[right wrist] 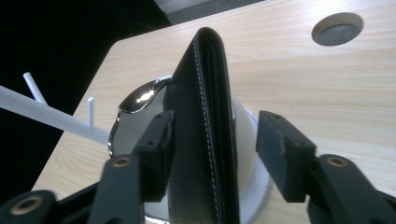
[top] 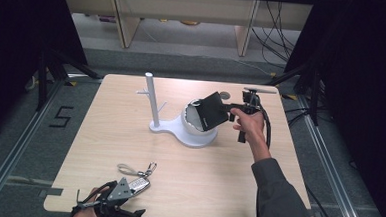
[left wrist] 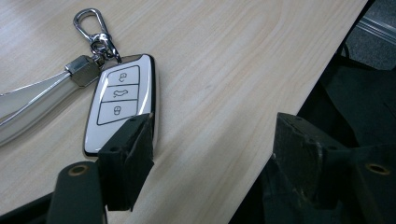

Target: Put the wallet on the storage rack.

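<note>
Your table point(top: 104, 149) is a light wood top with bare room across its middle and left half; a round hole point(right wrist: 337, 28) sits in it beyond your right gripper point(right wrist: 212, 140), toward the far right corner. The white stand point(top: 182, 130) comes next: its post with short pegs rises left of the right gripper, and its rounded cup with a shiny rim point(right wrist: 135, 100) lies directly ahead of that gripper. Your right forearm reaches up from the bottom edge, hand wrapped on the handle, the gripper pointing left and level at the cup. A black leather wallet point(right wrist: 205, 130) stands on edge between its jaws, resting in the cup; the jaws are partly spread, one pad at the wallet's side, the other clear of it with a gap, so nothing is pinched. Your left gripper point(left wrist: 212, 154) lies low at the near table edge, jaws wide with nothing between them, one jaw hanging past the edge. The white car key fob point(left wrist: 120, 102) lies flat just ahead of its other jaw, with strap point(left wrist: 28, 107) and metal clip point(left wrist: 91, 28) beyond
</note>
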### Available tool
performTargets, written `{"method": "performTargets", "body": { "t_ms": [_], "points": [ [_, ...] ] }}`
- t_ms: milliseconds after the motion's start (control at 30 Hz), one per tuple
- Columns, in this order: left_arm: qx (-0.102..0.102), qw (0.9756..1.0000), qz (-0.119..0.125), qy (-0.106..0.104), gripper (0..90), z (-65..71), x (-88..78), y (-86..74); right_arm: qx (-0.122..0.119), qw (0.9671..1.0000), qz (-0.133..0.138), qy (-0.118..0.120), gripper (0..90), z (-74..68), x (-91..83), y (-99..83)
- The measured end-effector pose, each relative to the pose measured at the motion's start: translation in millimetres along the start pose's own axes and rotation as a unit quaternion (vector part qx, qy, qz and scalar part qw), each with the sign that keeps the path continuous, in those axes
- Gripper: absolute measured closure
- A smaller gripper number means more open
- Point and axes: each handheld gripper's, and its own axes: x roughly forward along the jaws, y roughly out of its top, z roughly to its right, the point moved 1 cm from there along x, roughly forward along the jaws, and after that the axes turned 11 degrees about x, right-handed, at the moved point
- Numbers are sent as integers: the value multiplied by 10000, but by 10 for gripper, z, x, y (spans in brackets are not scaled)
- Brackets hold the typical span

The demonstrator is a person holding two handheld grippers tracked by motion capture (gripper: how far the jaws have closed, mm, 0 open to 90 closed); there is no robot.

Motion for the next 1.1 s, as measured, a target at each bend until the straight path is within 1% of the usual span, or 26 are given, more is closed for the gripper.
{"method": "performTargets", "body": {
  "t_ms": [33, 67, 167, 200, 233, 267, 300, 367, 433, 467, 500, 533, 567, 600, 633, 667, 700, 767, 800, 833, 867, 900, 1000, 1033, 1067, 1100],
  "points": [
    [0, 10000, 0, 0, 284, 0, 0, 0, -283, 9996, 74, -47, 463, 35, -30, 27],
    [-62, 10000, -42, 21, 284, -4, -1, 0, -349, 9993, 128, -47, 460, 43, -61, 39],
    [-47, 10000, -5, 50, 284, -6, -11, 2, -296, 9995, 139, 2, 445, 38, -144, 58],
    [11, 10000, -3, 59, 284, -19, -18, 5, -329, 9993, 182, 73, 442, 42, -231, 75],
    [-22, 10000, 39, 41, 284, -15, -15, 6, -113, 9999, 106, 53, 441, 10, -276, 64],
    [-14, 10000, 37, 37, 284, -17, -17, 5, -480, 9986, 208, 52, 441, 49, -315, 82],
    [-14, 10000, 37, 37, 284, -17, -17, 5, -480, 9986, 208, 52, 441, 49, -315, 82],
    [-25, 10000, 43, 49, 284, -17, -19, 5, -314, 9994, 128, 106, 440, 25, -412, 44],
    [-22, 10000, 43, 50, 284, -18, -18, 6, -600, 9980, 181, 88, 441, 76, -438, 33],
    [-25, 10000, 31, 50, 284, -18, -16, 7, -347, 9993, 87, 82, 440, 56, -463, 1],
    [-25, 10000, 31, 50, 284, -18, -16, 7, -347, 9993, 87, 82, 440, 56, -463, 1],
    [-25, 10000, 36, 53, 284, -17, -16, 7, -550, 9984, 115, 96, 439, 92, -481, 1],
    [-25, 10000, 38, 54, 284, -18, -17, 7, -573, 9982, 120, 102, 439, 111, -485, -12],
    [-32, 10000, 11, 90, 284, -22, -18, 5, -336, 9993, 48, 166, 437, 115, -518, -56],
    [-1, 9999, -5, 101, 284, -33, -24, 4, -311, 9993, 34, 194, 437, 131, -525, -76],
    [-40, 9999, 1, 96, 284, -31, -27, 3, -520, 9984, 101, 176, 435, 175, -518, -85],
    [-40, 9999, 1, 96, 284, -31, -27, 3, -278, 9994, -29, 183, 432, 163, -533, -121],
    [-33, 9999, 5, 111, 284, -37, -32, 3, -284, 9994, -44, 199, 431, 183, -542, -144],
    [-34, 9999, 7, 114, 284, -38, -33, 3, -486, 9985, -16, 237, 429, 239, -563, -174],
    [-34, 9999, 8, 115, 284, -39, -34, 3, -486, 9985, -16, 237, 429, 239, -563, -174],
    [-44, 9999, 10, 114, 284, -38, -35, 3, -343, 9991, -80, 249, 425, 235, -577, -206],
    [-45, 9999, 16, 112, 284, -37, -34, 3, -459, 9986, -46, 258, 423, 260, -582, -222],
    [-43, 9999, 13, 125, 284, -38, -36, 4, -565, 9980, -87, 280, 417, 291, -631, -292],
    [-132, 9998, 17, 125, 284, -31, -33, 2, -694, 9972, -67, 262, 415, 314, -641, -310],
    [-156, 9998, 52, 118, 284, -28, -32, 3, -402, 9986, -198, 298, 415, 291, -682, -387],
    [-156, 9998, 52, 118, 284, -28, -32, 3, -402, 9986, -198, 298, 415, 291, -682, -387]
  ]
}}
